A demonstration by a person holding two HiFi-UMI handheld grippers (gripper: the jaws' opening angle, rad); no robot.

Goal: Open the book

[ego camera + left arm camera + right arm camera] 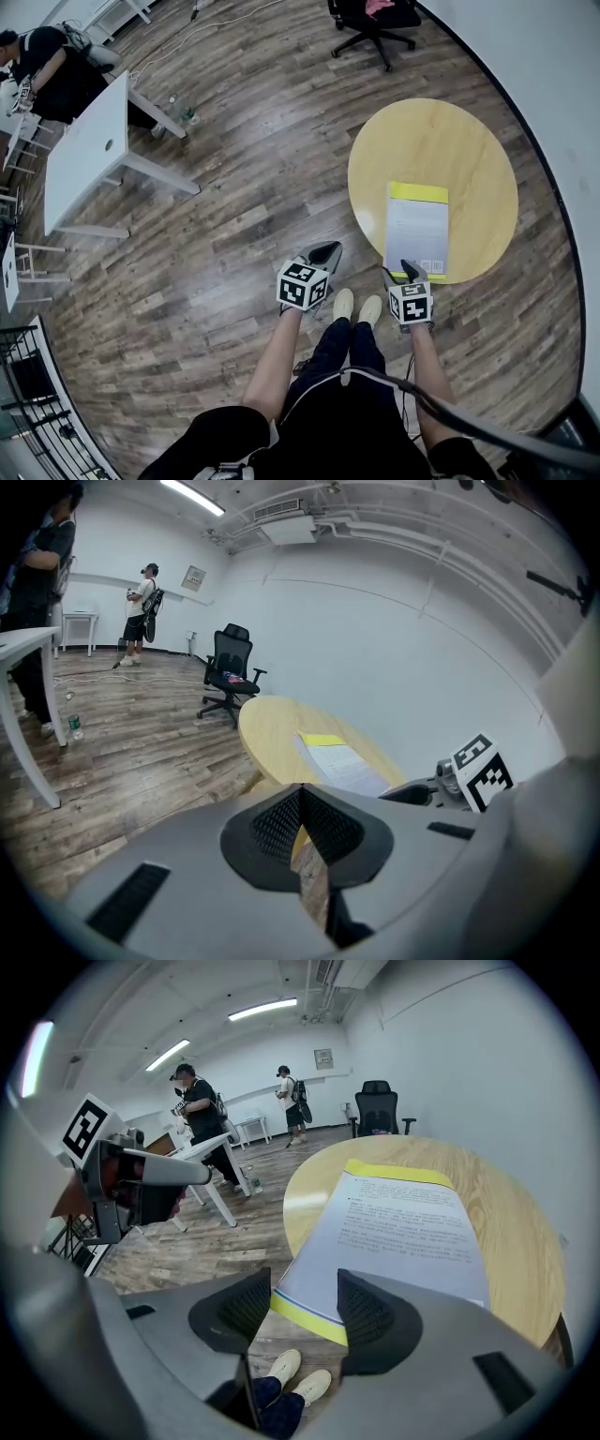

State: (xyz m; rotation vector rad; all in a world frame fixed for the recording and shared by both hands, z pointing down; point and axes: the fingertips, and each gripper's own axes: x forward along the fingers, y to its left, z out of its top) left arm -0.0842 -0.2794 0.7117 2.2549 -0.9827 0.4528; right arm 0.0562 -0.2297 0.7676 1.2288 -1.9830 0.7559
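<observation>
A closed book [417, 230] with a pale grey cover and yellow bands lies flat on the round yellow table [422, 141], near its front edge. My right gripper [410, 269] hovers at the book's near edge, pointing down at it. In the right gripper view its jaws [305, 1293] stand open, and the book's [403, 1232] near left corner shows in the gap, with no pad pressing on it. My left gripper [328, 251] hangs over the floor, left of the table, apart from the book. The left gripper view shows its jaws [300, 794] shut and empty, with the book [337, 761] beyond.
A black office chair [375, 23] stands behind the table. A white desk [89, 155] is at the left, with a person [47, 66] beside it. My own shoes [356, 307] are on the wood floor just short of the table. A white wall curves along the right.
</observation>
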